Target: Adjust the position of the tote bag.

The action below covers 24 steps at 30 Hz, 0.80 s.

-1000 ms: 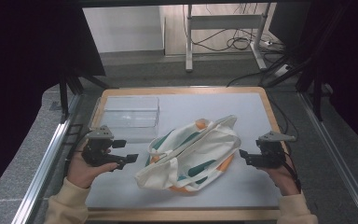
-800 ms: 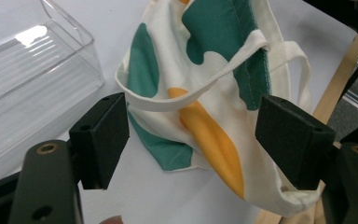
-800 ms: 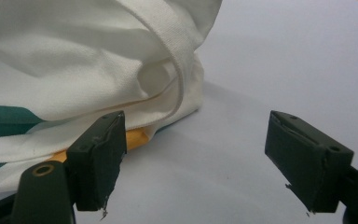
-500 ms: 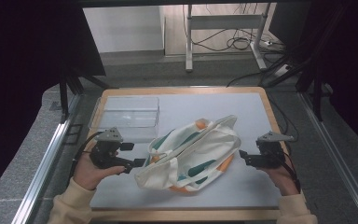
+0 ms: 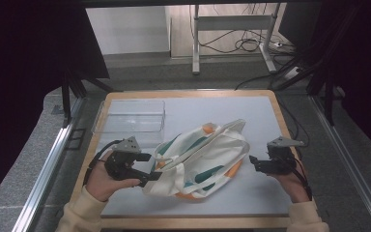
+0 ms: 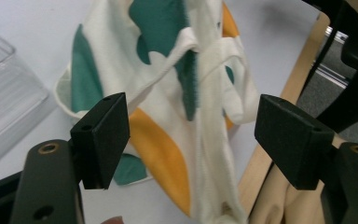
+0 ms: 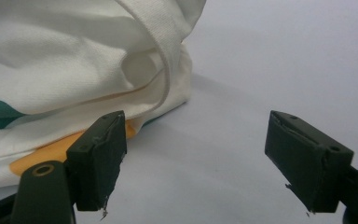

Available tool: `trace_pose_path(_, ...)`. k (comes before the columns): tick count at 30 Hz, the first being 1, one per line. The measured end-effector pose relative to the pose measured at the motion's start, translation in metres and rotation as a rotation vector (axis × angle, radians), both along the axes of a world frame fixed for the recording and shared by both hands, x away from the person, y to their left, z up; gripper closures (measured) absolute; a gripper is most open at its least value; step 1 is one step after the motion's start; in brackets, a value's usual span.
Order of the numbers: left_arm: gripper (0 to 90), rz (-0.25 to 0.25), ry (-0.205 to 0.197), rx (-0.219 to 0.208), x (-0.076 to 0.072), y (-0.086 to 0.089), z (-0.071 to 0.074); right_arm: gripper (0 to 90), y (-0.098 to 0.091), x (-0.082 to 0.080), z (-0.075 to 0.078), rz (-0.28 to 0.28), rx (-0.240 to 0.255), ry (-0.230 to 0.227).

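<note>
Left tongs reached crumpled cloth bag.

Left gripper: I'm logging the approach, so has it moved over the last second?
Yes. In the high view the left gripper has moved toward the tote bag and away from the clear tray; its jaws stand open.

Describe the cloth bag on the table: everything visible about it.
The cloth bag is soft cream fabric with green and orange patches and cream strap handles. It lies crumpled and slack near the middle of the white table, handles flopped across its top. The left gripper, open, is at its left edge with fabric between its jaws; the right gripper, open, sits just off its right side, apart from it.
</note>
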<state>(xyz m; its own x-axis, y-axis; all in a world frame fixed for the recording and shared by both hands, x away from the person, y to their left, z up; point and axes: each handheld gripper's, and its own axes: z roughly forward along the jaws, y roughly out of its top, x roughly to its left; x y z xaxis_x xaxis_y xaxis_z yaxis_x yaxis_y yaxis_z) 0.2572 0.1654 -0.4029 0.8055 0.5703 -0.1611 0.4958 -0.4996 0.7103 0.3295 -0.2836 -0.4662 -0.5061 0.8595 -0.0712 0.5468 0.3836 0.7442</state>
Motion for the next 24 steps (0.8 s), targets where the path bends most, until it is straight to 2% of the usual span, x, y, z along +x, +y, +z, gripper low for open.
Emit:
trace_pose_path(3, 27.7, -0.013, 0.016, 0.027, 0.0, -0.005, -0.006, 20.8, 0.001, 0.0, 0.001, 0.006, 0.0, 0.0)
trace_pose_path(7, 41.7, -0.017, 0.045, 0.042, 0.002, -0.008, -0.016, 20.8, -0.001, 0.001, -0.001, -0.005, -0.002, 0.01)
trace_pose_path(8, 45.2, -0.015, 0.054, 0.068, 0.003, -0.011, -0.021, 20.7, -0.002, 0.001, -0.001, -0.009, -0.004, 0.011)
trace_pose_path(9, 49.1, -0.015, 0.054, 0.068, 0.003, -0.011, -0.021, 20.7, -0.002, 0.001, -0.001, -0.012, -0.005, 0.013)
trace_pose_path(10, 49.1, -0.014, 0.054, 0.079, 0.003, -0.012, -0.023, 20.7, -0.002, 0.001, -0.001, -0.012, -0.005, 0.013)
trace_pose_path(12, 63.1, -0.033, 0.073, 0.088, 0.005, -0.013, -0.028, 20.7, -0.002, 0.001, -0.001, -0.013, -0.005, 0.012)
trace_pose_path(16, 77.4, -0.04, 0.094, 0.095, 0.007, -0.014, -0.033, 20.7, -0.002, 0.001, 0.0, -0.008, -0.007, 0.009)
trace_pose_path(19, 82.2, -0.042, 0.104, 0.088, 0.008, -0.012, -0.036, 20.7, -0.002, 0.001, -0.001, -0.008, -0.01, 0.011)
trace_pose_path(24, 83.3, -0.04, 0.102, 0.085, 0.009, -0.011, -0.037, 20.6, -0.002, 0.001, -0.001, -0.012, -0.013, 0.012)
